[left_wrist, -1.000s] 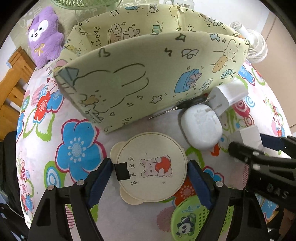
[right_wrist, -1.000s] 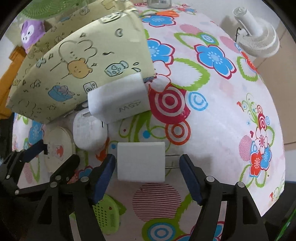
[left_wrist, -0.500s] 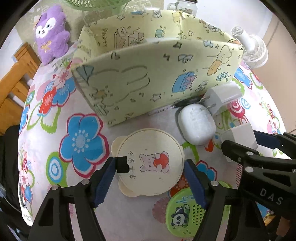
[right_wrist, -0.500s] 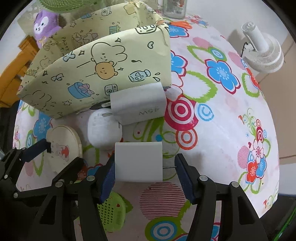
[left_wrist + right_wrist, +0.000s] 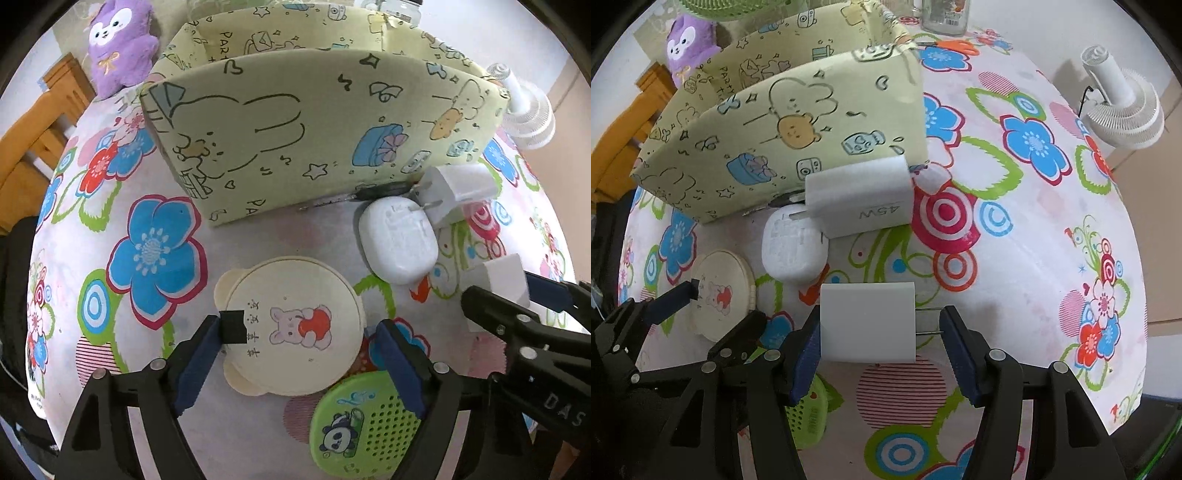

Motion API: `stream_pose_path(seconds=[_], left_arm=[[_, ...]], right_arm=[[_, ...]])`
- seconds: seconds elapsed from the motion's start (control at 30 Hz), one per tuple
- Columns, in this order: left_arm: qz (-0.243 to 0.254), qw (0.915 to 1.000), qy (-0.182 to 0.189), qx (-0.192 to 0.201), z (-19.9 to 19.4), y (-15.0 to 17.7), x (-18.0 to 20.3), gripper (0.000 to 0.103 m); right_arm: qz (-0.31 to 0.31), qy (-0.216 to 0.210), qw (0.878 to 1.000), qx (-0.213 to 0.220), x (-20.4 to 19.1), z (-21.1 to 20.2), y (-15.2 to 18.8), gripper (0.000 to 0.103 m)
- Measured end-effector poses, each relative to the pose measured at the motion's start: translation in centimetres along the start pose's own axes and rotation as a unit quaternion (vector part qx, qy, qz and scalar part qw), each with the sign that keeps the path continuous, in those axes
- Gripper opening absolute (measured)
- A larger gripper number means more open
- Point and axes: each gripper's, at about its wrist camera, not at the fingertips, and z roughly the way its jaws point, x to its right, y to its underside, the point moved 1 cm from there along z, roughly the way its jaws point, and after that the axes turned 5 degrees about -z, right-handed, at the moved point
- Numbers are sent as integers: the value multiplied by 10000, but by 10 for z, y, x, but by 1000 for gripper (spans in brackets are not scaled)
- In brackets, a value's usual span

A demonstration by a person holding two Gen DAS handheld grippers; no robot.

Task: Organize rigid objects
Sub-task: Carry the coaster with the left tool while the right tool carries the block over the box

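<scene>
The left claw (image 5: 295,354) straddled the round cream case (image 5: 291,325), jaws opening, not gripping. The right claw (image 5: 879,332) clenched a white charger (image 5: 867,321); best carry it level into the yellow box (image 5: 783,140).

Table covering (image 5: 1034,229): thin printed sheet, smooth with a faint sheen; storage box (image 5: 317,140): pale yellow printed fabric-like walls, matt. 2 white chargers (image 5: 868,321) (image 5: 858,201) and rounded white case (image 5: 397,240): smooth hard plastic, the case slightly glossy; round cream lid (image 5: 295,325): matt plastic; green perforated panda piece (image 5: 362,424): plastic. Purple toy (image 5: 118,40): plush; chair (image 5: 40,122): wood; jar (image 5: 945,14): clear glass.
</scene>
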Motion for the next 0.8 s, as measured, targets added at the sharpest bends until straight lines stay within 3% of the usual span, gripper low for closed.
stream_pose_path(seconds=[0.17,0.27,0.4,0.8], left_arm=[[-195,9997,-142,42,5,-3,9,86],[-254,9995,-135,94,4,-5,11,79],[-242,9996,-116,61,3,-8,15,79],[-319,9989,-218,270,-30,-4,6,79]], right_arm=[[13,-27,10000,0,12,6,-9,64],[11,-55,10000,15,16,8,-15,64],[-78,-36,10000,-6,18,11,-20,64],[-243,-140,9995,162,20,-6,-33,64]])
